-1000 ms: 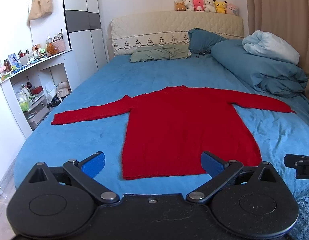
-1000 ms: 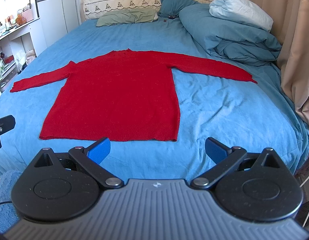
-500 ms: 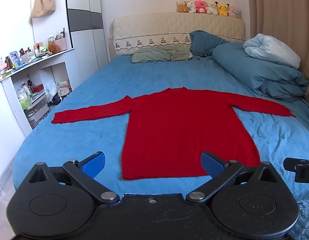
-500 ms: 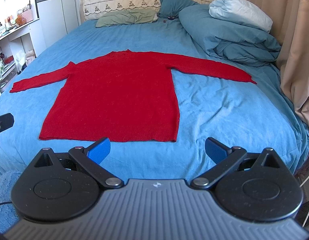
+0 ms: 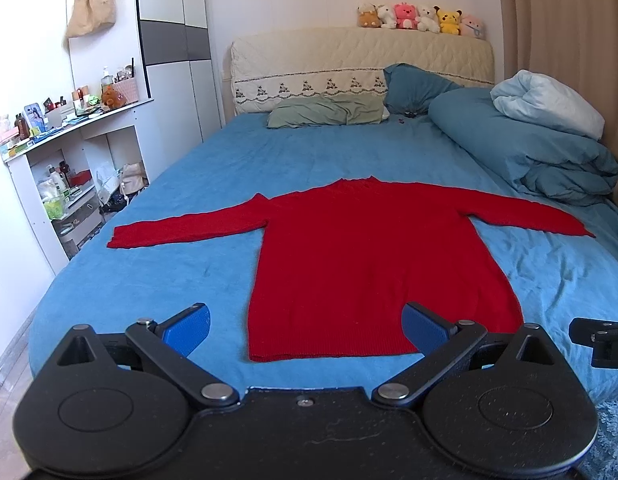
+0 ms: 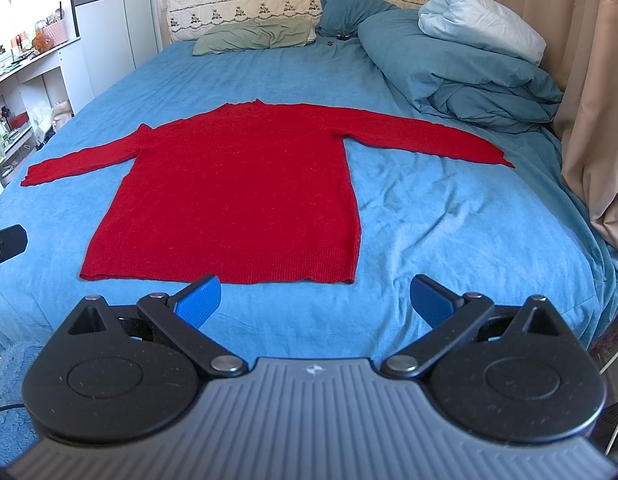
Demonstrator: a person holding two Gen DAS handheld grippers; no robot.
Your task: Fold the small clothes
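A red long-sleeved sweater (image 5: 373, 260) lies flat on the blue bed sheet (image 5: 161, 280), sleeves spread out to both sides, hem toward me. It also shows in the right wrist view (image 6: 237, 188). My left gripper (image 5: 307, 326) is open and empty, held at the foot of the bed just short of the hem. My right gripper (image 6: 315, 300) is open and empty, also short of the hem, toward its right corner. The edge of the right gripper (image 5: 601, 340) shows at the right of the left wrist view.
A bundled blue duvet (image 6: 461, 68) with a pale pillow lies along the bed's right side, by the curtain (image 6: 589, 80). Pillows (image 5: 329, 110) and a cream headboard (image 5: 361, 56) are at the far end. A cluttered white shelf unit (image 5: 65, 152) stands left of the bed.
Both grippers have shifted slightly, the left view lifting a little and the right drawing a bit nearer the hem. The sweater has not moved.
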